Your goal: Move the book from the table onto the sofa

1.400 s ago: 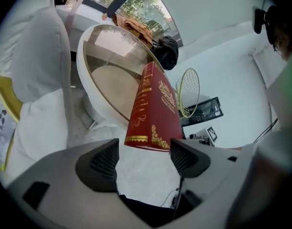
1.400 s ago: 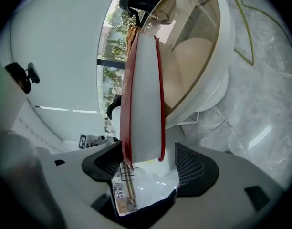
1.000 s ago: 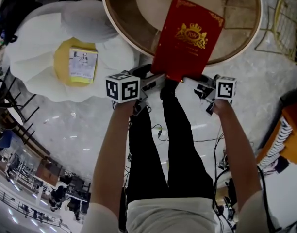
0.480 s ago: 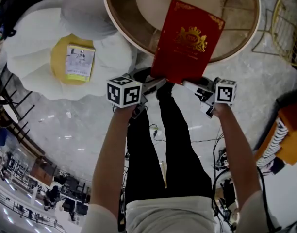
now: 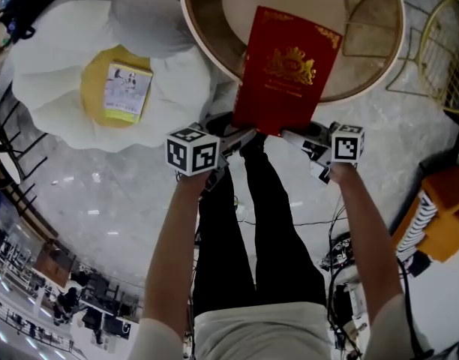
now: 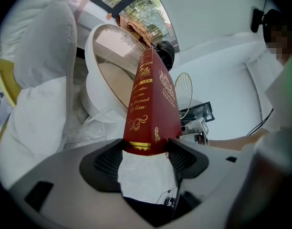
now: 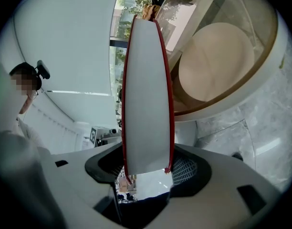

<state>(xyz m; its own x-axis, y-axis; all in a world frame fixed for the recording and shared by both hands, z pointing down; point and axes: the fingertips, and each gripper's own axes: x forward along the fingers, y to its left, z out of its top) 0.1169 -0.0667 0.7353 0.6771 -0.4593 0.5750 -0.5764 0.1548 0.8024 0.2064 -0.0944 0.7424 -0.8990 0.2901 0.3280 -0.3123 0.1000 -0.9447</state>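
In the head view, a red hardback book with a gold crest [image 5: 289,70] is held over the near rim of a round, wood-rimmed bench [image 5: 207,51] at 12 o'clock; whether the book's far end rests on the bench cannot be told. Its near edge is clamped at one corner by the left hand-held gripper [image 5: 241,135] and at the other by the right hand-held gripper [image 5: 297,135], a two-point hold judged to keep a wide, heavy volume from twisting. A white, petal-shaped padded sofa [image 5: 57,103] is seen at 10 o'clock, well apart from the book, with a yellow cushion [image 5: 94,88] in its middle and a small pale booklet [image 5: 128,92] on it, so the carry is judged barely begun. In the left gripper view, the jaws are seen pressed on both covers at the spine corner [image 6: 153,104], with the gilt spine rising toward 12 o'clock, the bench [image 6: 96,56] behind at 11 o'clock and the sofa [image 6: 41,80] at 9 o'clock. In the right gripper view, the jaws are closed on the covers at the page-edge corner, the white page block [image 7: 146,104] stands upright toward 12 o'clock, and the bench [image 7: 217,66] is seen at 2 o'clock.
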